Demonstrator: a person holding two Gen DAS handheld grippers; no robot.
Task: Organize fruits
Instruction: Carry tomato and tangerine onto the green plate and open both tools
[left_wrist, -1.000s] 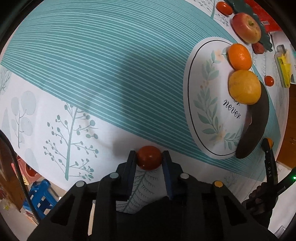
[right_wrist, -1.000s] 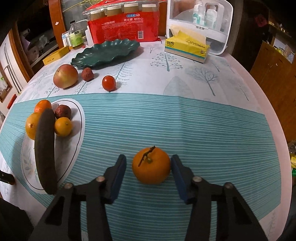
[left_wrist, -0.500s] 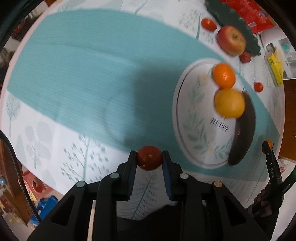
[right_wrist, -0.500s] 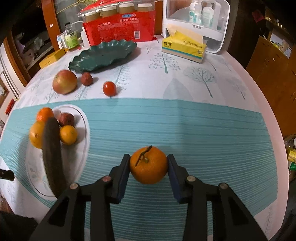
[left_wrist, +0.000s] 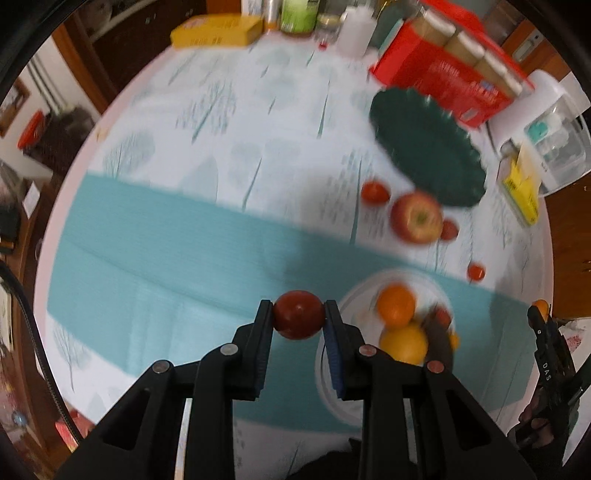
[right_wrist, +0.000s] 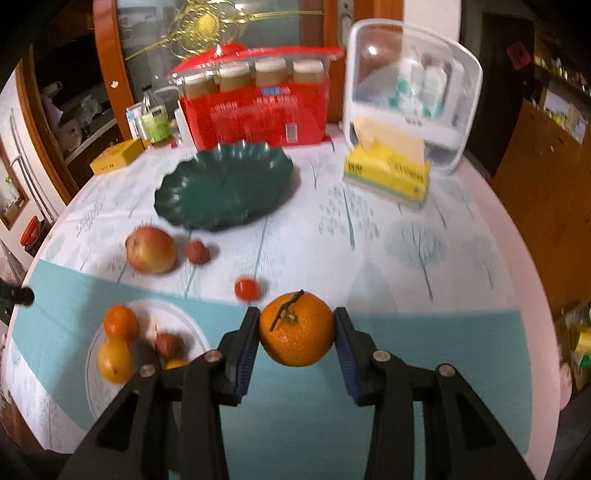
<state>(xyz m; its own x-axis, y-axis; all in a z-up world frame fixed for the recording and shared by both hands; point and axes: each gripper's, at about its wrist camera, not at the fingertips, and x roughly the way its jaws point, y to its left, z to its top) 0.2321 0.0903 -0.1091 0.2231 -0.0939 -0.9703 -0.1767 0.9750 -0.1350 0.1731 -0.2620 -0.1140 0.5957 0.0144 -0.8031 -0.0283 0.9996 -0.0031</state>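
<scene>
The left gripper (left_wrist: 299, 315) is clamped on a small, round, dark red fruit (left_wrist: 298, 314), both blue-padded fingers pressing its sides, and the fruit is held clear above the teal striped band of the tablecloth (left_wrist: 166, 251), just left of the white round plate (left_wrist: 328, 384). The right gripper (right_wrist: 297, 328) is clamped on a round orange mandarin with a short brown stem (right_wrist: 296, 328), its pads touching both flanks; its jaws have just been closing on this fruit, which hangs above the tablecloth's teal band. On the white plate lie a small orange (right_wrist: 120, 321), a larger yellow-orange citrus (right_wrist: 113, 356), a dark elongated item (right_wrist: 144, 352), too blurred to identify, and a reddish-brown small fruit (right_wrist: 169, 344). Beyond the plate, on the tree-printed cloth, rest a red-yellow apple (right_wrist: 150, 249), a small red rough-skinned fruit (right_wrist: 197, 252) just beside it, and a small red tomato (right_wrist: 246, 288). The dark green scalloped dish (right_wrist: 225, 184) holds nothing.
</scene>
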